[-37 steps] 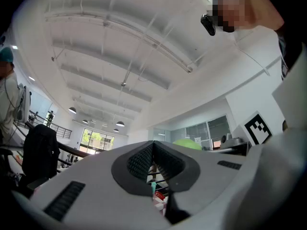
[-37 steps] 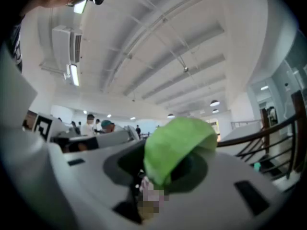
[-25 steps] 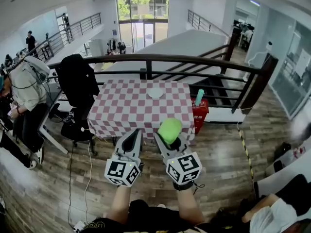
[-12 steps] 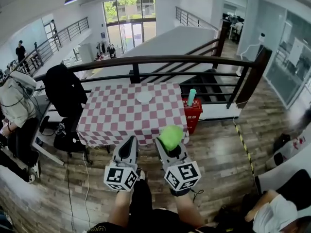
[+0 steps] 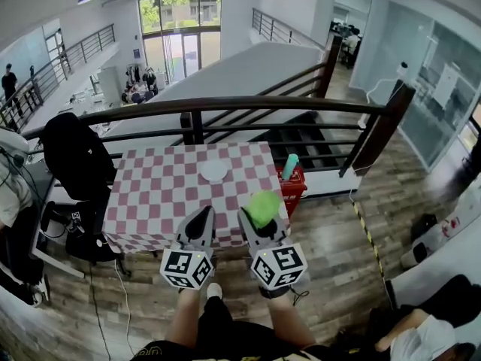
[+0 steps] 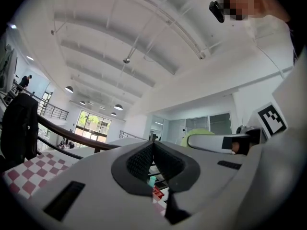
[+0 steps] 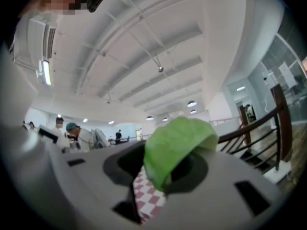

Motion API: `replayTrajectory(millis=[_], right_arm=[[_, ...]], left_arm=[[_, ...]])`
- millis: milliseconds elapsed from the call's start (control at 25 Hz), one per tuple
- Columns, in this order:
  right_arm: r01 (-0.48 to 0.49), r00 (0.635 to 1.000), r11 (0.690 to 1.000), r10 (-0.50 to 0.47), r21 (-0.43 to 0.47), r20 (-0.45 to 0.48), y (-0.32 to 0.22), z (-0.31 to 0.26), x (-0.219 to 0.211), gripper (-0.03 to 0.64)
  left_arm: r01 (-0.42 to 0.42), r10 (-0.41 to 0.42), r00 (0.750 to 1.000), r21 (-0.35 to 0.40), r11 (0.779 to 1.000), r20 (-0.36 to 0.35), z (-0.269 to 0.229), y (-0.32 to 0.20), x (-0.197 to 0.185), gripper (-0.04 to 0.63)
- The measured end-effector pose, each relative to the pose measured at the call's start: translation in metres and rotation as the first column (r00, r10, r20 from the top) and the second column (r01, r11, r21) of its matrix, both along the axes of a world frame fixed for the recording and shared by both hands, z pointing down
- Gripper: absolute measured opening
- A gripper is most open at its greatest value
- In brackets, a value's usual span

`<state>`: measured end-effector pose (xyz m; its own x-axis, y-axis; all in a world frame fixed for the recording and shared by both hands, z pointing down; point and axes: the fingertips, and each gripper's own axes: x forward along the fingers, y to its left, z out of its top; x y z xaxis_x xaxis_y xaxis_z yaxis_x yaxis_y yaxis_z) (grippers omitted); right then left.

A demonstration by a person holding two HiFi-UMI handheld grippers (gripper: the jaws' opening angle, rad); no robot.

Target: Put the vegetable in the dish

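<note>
My right gripper [image 5: 261, 215] is shut on a light green leafy vegetable [image 5: 263, 207], held up in front of the table's near edge; in the right gripper view the vegetable [image 7: 175, 145] fills the gap between the jaws. My left gripper [image 5: 198, 222] is beside it on the left, shut with nothing in it; its dark pads [image 6: 144, 158] meet. A small white dish [image 5: 213, 171] sits on the far middle of the red-and-white checked table [image 5: 150, 194], well beyond both grippers.
A dark railing [image 5: 225, 105] runs behind the table. A red crate [image 5: 291, 180] with a teal bottle [image 5: 288, 165] stands at the table's right. A black chair with a jacket [image 5: 71, 156] is at the left, and a person [image 5: 9, 194] at the left edge.
The view has shifted: table and dish have moved left and slightly nearer in the head view. Both grippers keep their pose, and the vegetable stays in the right one.
</note>
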<state>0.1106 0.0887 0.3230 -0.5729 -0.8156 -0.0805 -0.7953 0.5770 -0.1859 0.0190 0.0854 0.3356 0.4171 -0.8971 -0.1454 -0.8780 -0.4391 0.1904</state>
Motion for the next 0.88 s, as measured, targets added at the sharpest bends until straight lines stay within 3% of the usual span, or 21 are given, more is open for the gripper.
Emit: replayTrajectory(millis=[280, 480, 880], right_arm=[[0.043, 0.999, 0.999, -0.043, 0.026, 0.008, -0.088, -0.011, -0.081, 0.133], [0.079, 0.997, 0.996, -0.078, 0.028, -0.024, -0.126, -0.002, -0.125, 0.133], [0.08, 0.994, 0.993, -0.086, -0.09, -0.064, -0.192, 0.049, -0.143, 0.133]], left_arm=[[0.041, -0.043, 0.999, 0.054, 0.998, 0.026, -0.022, -0.085, -0.083, 0.02], [0.075, -0.075, 0.997, 0.051, 0.996, -0.002, -0.015, -0.125, -0.131, 0.02], [0.048, -0.049, 0.998, -0.039, 0.998, -0.027, 0.032, -0.183, -0.152, 0.02]])
